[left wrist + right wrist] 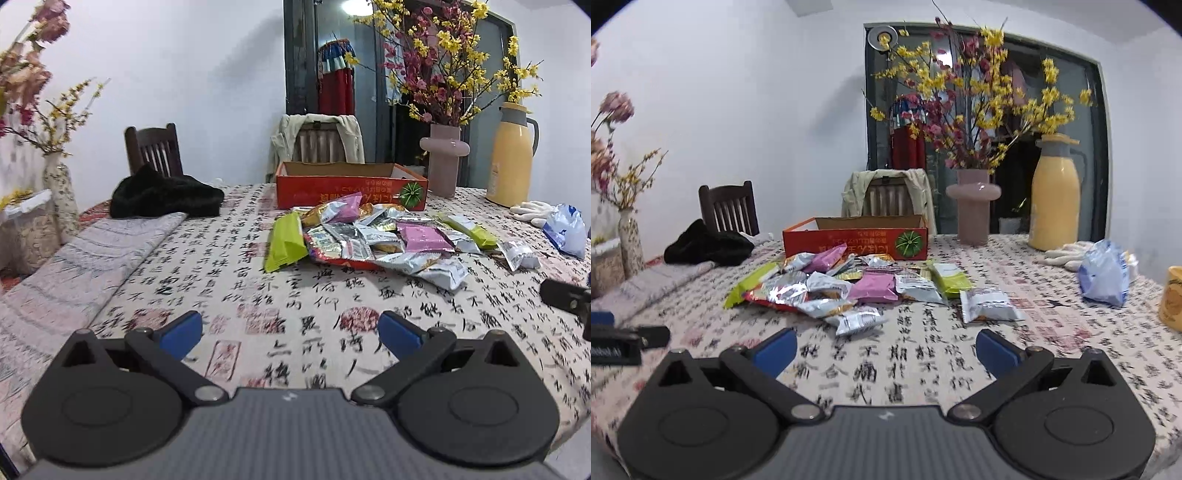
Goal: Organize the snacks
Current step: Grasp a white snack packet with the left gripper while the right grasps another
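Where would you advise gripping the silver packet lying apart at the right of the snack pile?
Probably across the middle of the silver packet, from above with the right gripper: it lies flat, apart from the pile, its long sides clear.

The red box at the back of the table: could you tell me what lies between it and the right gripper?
In the right wrist view, the pile of snack packets lies before the red box; between pile and right gripper is bare tablecloth.

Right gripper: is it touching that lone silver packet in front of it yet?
Apart. In the right wrist view, bare tablecloth shows between the open right gripper and the silver packet.
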The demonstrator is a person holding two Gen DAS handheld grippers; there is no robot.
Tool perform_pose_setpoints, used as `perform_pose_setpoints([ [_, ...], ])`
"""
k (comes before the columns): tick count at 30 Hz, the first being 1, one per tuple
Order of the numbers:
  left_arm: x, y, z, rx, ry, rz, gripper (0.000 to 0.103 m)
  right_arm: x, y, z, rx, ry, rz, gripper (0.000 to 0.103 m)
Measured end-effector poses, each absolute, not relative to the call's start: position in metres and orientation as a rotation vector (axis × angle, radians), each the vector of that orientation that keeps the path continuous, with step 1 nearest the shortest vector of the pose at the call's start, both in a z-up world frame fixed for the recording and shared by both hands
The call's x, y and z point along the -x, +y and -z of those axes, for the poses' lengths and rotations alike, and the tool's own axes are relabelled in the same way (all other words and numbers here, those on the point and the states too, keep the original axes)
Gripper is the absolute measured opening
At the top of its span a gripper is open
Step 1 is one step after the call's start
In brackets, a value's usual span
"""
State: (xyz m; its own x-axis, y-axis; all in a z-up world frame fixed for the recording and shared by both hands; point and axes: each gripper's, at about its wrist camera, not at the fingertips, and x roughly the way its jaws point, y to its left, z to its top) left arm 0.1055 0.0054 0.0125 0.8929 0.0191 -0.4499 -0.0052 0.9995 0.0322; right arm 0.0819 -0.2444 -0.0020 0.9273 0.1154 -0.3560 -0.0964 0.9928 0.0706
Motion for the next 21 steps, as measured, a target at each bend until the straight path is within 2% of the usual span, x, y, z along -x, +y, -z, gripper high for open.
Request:
perform_pose_setpoints([
  [3, -0.120, 0.004, -0.015, -0.035, 0.464, 0.004, 0.103, -0.110, -0.247, 0.000, -0.057, 0.435, -0.145, 0.103],
  [14, -0.203, -0.033, -0.017, -0.057, 0.550, 0.205, 0.103, -0.192, -0.318, -0.007, -0.116, 0.482, -0.066, 0.102],
  [19, -0.251, -0.072, -0.007, -0.154, 0.564, 0.375, 0.093, -0.228, -0.336, 0.001, -0.101, 0.527, -0.042, 0.094],
  [21, -0.270, -0.082, -0.002, -0.178, 0.591, 0.399, 0.082, -0.242, -0.341, 0.006, -0.092, 0.549, -0.047, 0.092],
])
